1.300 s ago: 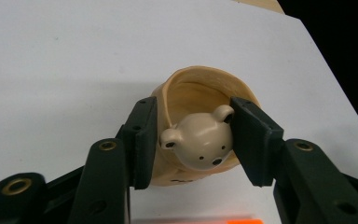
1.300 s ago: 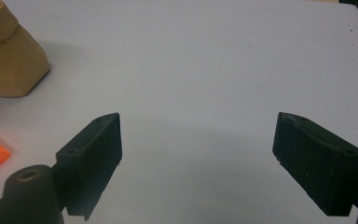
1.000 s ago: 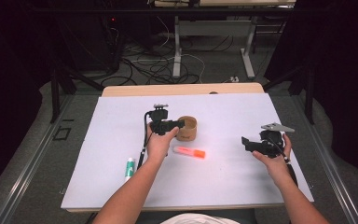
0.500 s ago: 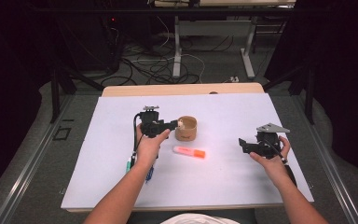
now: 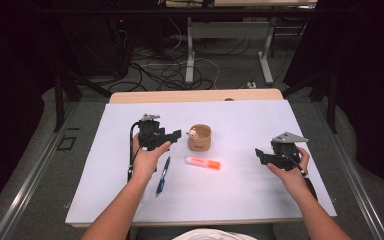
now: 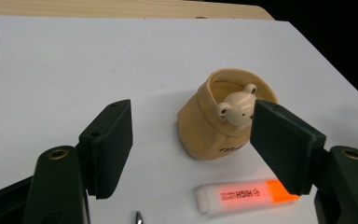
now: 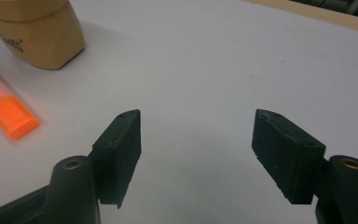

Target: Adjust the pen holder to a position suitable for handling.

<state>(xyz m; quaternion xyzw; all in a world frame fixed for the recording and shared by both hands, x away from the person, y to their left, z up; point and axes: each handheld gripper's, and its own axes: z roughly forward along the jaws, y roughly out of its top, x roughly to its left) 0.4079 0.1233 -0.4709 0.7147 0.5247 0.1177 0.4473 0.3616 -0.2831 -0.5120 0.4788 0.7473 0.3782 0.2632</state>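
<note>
Near mid-table, tan bear-faced holder (image 5: 200,138) just ahead of left gripper (image 5: 174,135), jaws parted and just been opening, empty, orange highlighter (image 5: 203,162) and blue pen (image 5: 162,175) close by, right gripper (image 5: 258,156) well apart, jaws spread but just been closing, empty.

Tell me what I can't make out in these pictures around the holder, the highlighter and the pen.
- Holder: its printed word, left gripper view, hidden behind the right jaw.
- Highlighter: right gripper view, cut off by the left edge.
- Pen: upper end, high view, under the left hand.
- Bear figure: too small in the high view.
</note>
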